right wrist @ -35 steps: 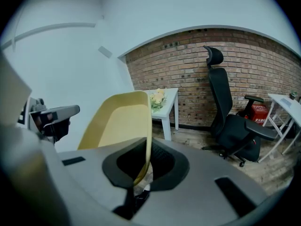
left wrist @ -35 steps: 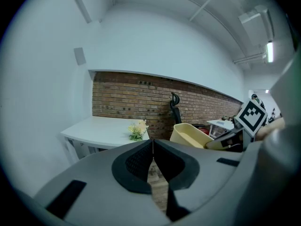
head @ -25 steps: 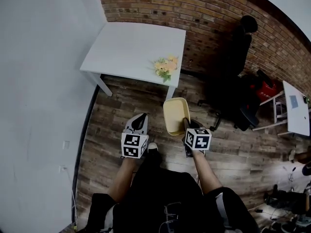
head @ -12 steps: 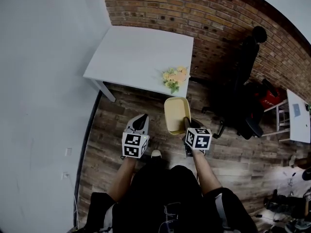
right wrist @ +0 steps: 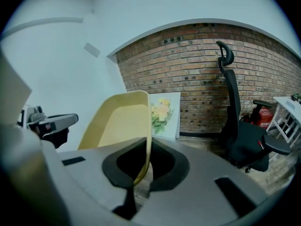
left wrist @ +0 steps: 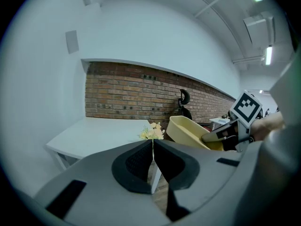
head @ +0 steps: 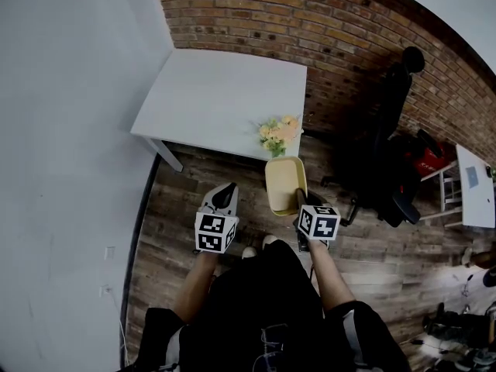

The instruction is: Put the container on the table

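A pale yellow oblong container (head: pixel 284 183) hangs in the air above the wooden floor, just short of the white table (head: pixel 217 91). My right gripper (head: pixel 299 201) is shut on its near rim, and the thin wall (right wrist: pixel 121 121) runs between the jaws (right wrist: pixel 143 160). To its left my left gripper (head: pixel 224 198) is shut, with nothing in it (left wrist: pixel 152 143), and stays apart from the container (left wrist: pixel 187 131). A bunch of yellow flowers (head: pixel 278 132) lies at the table's near right corner, right beyond the container's far end.
A brick wall (head: pixel 310 22) runs behind the table and a white wall (head: pixel 70 130) stands at the left. A black office chair (head: pixel 387 153) and a red object (head: pixel 425 152) are at the right, with a small white table (head: pixel 474 188) beyond.
The table and flowers have come nearer in the head view. Both grippers kept their pose, and the container's far end now almost reaches the table's corner.
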`<state>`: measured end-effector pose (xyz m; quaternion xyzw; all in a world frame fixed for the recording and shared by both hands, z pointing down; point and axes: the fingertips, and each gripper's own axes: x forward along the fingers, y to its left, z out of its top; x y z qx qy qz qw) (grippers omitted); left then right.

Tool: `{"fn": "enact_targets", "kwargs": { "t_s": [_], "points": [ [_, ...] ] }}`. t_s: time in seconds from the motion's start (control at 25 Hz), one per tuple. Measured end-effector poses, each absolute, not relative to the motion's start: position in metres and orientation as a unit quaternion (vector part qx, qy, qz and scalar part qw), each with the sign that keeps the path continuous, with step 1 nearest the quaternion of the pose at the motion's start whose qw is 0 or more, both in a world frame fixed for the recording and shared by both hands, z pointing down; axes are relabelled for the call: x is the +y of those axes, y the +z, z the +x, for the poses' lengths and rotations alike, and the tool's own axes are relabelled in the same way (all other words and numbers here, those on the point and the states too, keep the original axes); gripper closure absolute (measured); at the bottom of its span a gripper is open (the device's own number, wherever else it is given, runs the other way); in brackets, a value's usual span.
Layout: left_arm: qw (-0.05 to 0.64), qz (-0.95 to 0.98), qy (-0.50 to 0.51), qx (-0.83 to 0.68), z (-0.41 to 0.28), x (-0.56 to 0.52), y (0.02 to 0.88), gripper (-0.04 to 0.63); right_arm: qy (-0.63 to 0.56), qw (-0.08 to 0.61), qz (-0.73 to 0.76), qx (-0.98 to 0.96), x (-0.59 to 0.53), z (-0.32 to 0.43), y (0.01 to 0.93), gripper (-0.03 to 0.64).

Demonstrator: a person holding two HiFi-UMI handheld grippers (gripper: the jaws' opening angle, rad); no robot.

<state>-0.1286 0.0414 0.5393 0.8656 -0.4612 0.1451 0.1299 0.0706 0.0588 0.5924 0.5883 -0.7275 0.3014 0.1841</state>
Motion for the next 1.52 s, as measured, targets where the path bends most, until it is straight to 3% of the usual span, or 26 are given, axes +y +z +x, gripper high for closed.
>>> {"fn": "enact_targets", "kwargs": {
  "t_s": [0.56,1.52],
  "points": [
    [0.126,0.868,0.149,-0.457,-0.118,-0.012,0.549,0.575,0.303,0.171,0.599,-0.721,0.007,0.091,0.601,0.591],
    [0.139,0.865,0.172,-0.45,-0.107,-0.192,0.556,0.575,0.31,0.175,0.607,-0.711,-0.186,0.113,0.598,0.591]
  ]
}}
